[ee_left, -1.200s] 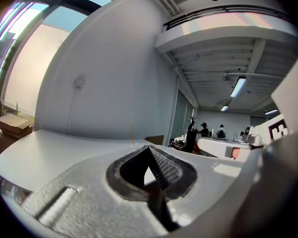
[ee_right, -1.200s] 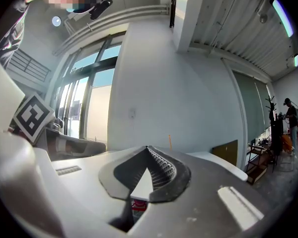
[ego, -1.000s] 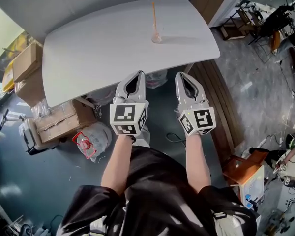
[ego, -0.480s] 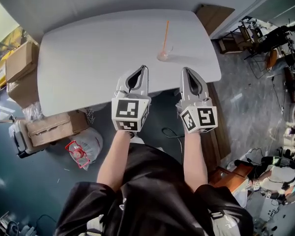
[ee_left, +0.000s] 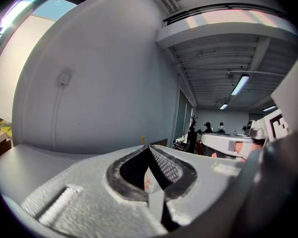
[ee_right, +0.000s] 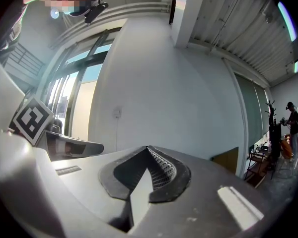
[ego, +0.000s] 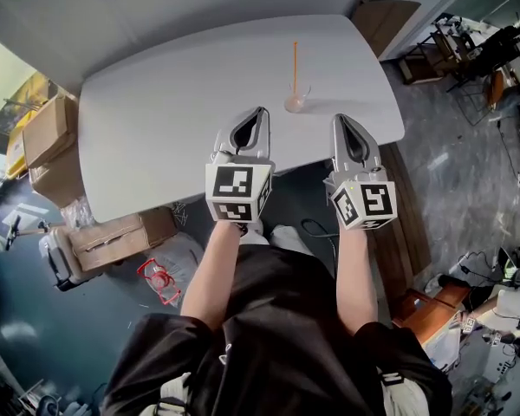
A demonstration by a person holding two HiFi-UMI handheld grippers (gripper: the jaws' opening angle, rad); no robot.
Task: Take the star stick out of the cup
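Observation:
A clear cup (ego: pixel 296 101) stands on the grey table (ego: pixel 173 111), toward its right front part. An orange stick (ego: pixel 295 66) rises upright out of the cup; its tip (ee_left: pixel 143 140) peeks over the jaws in the left gripper view. My left gripper (ego: pixel 258 114) is shut with nothing in it, near the table's front edge, left of the cup and nearer to me. My right gripper (ego: pixel 343 120) is shut too and holds nothing, right of the cup and nearer to me. Both point toward the table. In each gripper view the jaws meet at their tips (ee_left: pixel 149 147) (ee_right: pixel 147 148).
Cardboard boxes (ego: pixel 121 237) and a plastic bag lie on the floor left of the table. A wooden board (ego: pixel 388 16) leans at the table's far right corner. Chairs and equipment (ego: pixel 481 59) crowd the right side. A plain wall (ee_left: pixel 99 83) stands beyond the table.
The view has shifted: the table and cup now sit closer to the grippers. Both grippers have come forward to the table's front edge, still shut.

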